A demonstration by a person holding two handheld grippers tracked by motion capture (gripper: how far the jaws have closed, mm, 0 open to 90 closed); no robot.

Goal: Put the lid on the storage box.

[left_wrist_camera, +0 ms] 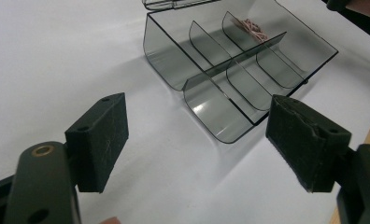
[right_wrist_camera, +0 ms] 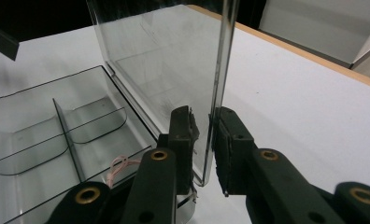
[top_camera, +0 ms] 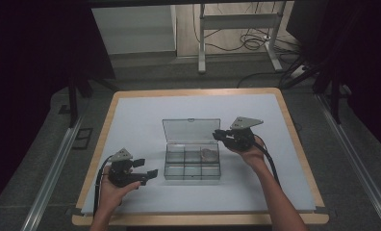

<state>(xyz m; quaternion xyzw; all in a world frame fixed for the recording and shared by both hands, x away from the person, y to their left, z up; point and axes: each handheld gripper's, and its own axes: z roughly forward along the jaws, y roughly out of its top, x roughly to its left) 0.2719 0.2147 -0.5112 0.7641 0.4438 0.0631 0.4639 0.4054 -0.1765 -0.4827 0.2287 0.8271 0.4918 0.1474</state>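
A clear smoky plastic organiser box (top_camera: pixel 192 176) with several compartments sits mid-table, its lid (top_camera: pixel 191 130) raised at the back. My right gripper (top_camera: pixel 218 136) is at the lid's right edge. In the right gripper view the lid (right_wrist_camera: pixel 174 60) stands upright and my right gripper (right_wrist_camera: pixel 205 140) is shut on its side edge. A small pink looped band (top_camera: pixel 209 153) lies in the back right compartment, and the band (right_wrist_camera: pixel 119 167) also appears just below the right gripper's jaws. My left gripper (top_camera: pixel 147 168) rests left of the box, open and holding nothing. Its pads (left_wrist_camera: pixel 103 140) stand wide apart, facing the box (left_wrist_camera: pixel 167 60).
A white mat (top_camera: pixel 140 115) covers the wooden table (top_camera: pixel 289 125). Beyond the far edge stand metal frame legs (top_camera: pixel 201 43) and floor cables (top_camera: pixel 253 41). Rails (top_camera: pixel 58 159) run along both sides of the table.
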